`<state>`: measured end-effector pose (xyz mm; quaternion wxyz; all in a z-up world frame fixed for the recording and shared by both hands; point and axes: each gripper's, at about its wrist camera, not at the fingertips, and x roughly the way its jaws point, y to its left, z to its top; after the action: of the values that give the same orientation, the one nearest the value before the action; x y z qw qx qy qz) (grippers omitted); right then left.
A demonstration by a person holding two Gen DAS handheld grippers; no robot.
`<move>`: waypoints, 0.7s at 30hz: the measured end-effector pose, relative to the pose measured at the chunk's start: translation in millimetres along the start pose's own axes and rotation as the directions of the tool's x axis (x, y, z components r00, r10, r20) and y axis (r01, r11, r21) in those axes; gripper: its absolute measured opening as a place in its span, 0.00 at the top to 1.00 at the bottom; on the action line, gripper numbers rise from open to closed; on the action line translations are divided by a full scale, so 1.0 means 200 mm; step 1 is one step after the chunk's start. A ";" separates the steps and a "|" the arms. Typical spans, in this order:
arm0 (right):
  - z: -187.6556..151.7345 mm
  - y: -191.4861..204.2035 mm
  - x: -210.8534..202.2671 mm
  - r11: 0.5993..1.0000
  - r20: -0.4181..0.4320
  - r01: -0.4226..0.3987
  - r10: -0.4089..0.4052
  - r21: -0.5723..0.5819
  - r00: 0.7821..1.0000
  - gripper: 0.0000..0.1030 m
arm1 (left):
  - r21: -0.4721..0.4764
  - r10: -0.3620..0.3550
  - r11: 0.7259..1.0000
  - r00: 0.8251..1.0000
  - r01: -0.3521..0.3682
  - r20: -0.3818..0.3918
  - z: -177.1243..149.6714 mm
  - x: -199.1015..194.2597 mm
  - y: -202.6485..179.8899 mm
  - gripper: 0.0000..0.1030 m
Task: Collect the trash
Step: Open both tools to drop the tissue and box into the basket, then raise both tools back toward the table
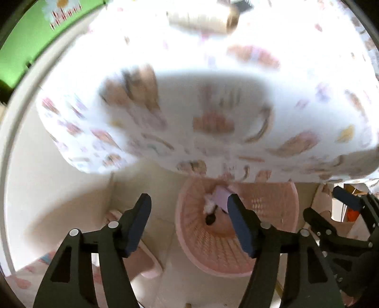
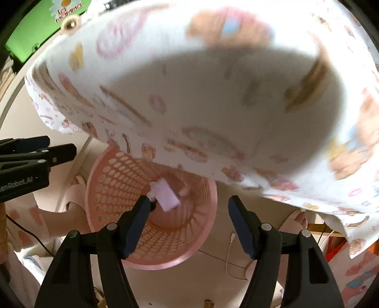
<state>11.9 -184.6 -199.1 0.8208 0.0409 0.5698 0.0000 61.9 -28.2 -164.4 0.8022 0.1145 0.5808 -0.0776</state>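
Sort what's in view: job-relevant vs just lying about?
Job:
pink basket
lilac scrap inside it
left gripper, open
right gripper, open

Lying about:
patterned tablecloth
white cable on the floor
pale roll on the table

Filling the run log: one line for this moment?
left gripper: open, empty | right gripper: open, empty | pink basket: on floor, holds lilac piece | table edge above

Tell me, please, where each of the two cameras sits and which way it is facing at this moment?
Left wrist: on the left gripper, looking down past the tablecloth edge into the pink basket; its open fingers and the right gripper show.
Right wrist: on the right gripper, looking down at the same basket; its open fingers and the left gripper show.
Shared: basket, lilac trash piece, tablecloth.
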 end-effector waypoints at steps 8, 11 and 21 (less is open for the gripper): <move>0.04 -0.01 -0.29 1.000 0.159 0.013 -0.009 -0.027 0.987 0.25 | -0.030 0.045 0.999 0.965 -0.038 0.259 0.04 -0.34 0.06 0.25; 0.04 -0.02 -0.38 0.999 0.209 0.037 -0.034 -0.008 0.977 0.25 | -0.016 0.098 0.995 0.916 -0.100 0.390 0.05 -0.49 0.07 0.25; -0.01 0.03 -0.72 0.991 0.430 0.125 -0.092 -0.049 0.898 0.17 | -0.042 0.114 0.993 0.833 -0.109 0.541 0.02 -0.67 0.10 0.07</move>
<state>-40.3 -185.8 -64.6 0.9251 -0.0228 0.3775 -0.0334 29.5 -11.6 -33.8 0.9374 0.1175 0.3227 -0.0572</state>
